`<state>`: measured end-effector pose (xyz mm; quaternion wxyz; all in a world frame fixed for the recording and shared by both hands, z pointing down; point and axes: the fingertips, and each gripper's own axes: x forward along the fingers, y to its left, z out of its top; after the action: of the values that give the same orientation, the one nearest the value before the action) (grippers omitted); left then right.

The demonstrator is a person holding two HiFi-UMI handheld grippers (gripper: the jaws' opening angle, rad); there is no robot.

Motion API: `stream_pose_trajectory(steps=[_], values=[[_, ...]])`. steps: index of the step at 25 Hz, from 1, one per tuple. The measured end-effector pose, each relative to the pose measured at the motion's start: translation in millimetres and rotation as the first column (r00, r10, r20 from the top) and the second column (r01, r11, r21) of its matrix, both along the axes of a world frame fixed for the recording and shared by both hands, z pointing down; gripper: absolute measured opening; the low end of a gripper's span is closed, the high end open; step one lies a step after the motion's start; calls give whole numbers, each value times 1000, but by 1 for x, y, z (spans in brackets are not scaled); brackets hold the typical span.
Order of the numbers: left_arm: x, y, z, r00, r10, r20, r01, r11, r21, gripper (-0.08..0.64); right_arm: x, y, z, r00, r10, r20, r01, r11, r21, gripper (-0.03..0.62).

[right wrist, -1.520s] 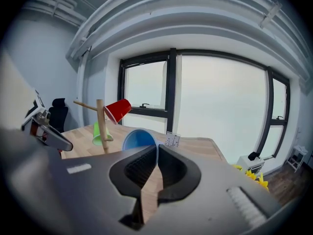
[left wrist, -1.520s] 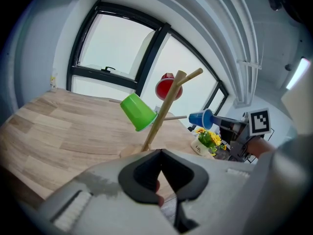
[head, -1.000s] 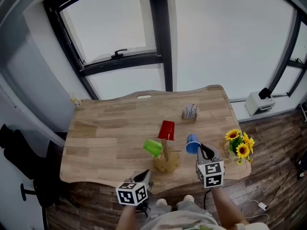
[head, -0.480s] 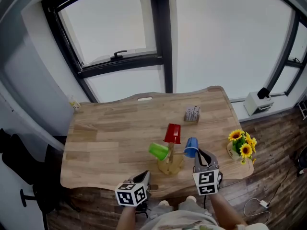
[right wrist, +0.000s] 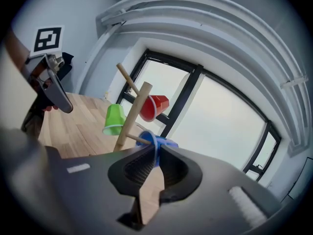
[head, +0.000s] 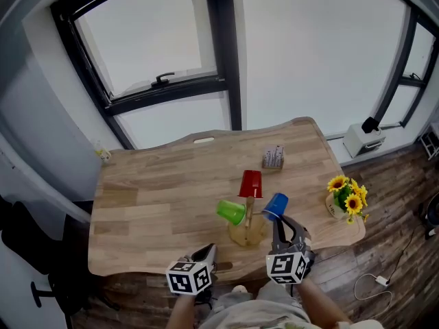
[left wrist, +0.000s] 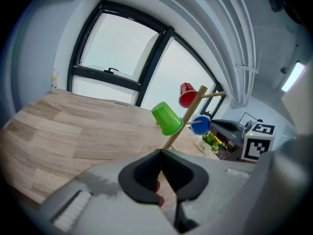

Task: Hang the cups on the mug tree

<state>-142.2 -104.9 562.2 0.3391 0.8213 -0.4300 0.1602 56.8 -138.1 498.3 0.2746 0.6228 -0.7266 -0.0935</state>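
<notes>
head view: mug tree (head: 247, 233) stands near the table's (head: 151, 184) front edge, with red cup (head: 251, 184), green cup (head: 232, 212) and blue cup (head: 276, 206) on its pegs; bare wood lies to the left.
left gripper view: left tongs (left wrist: 160, 153) closed, empty, short of the tree.
right gripper view: right tongs (right wrist: 156, 148) have just been opening, the blue cup's rim loose between them.

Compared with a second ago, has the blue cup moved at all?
Yes. In the head view the blue cup has shifted left, closer to the mug tree and the red cup; a peg now pokes into it.
</notes>
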Motion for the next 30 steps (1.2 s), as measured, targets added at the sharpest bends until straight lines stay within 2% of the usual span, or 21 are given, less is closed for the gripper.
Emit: stream_pose_trajectory(steps=[13, 30], values=[[-8, 7, 7, 999, 35, -10, -35, 999, -6, 5, -32, 7, 10, 999, -37, -6, 37, 999, -19, 40], [-17, 13, 15, 1000, 19, -7, -20, 1000, -16, 5, -61, 7, 30, 994, -106, 12, 107, 991, -81, 51]])
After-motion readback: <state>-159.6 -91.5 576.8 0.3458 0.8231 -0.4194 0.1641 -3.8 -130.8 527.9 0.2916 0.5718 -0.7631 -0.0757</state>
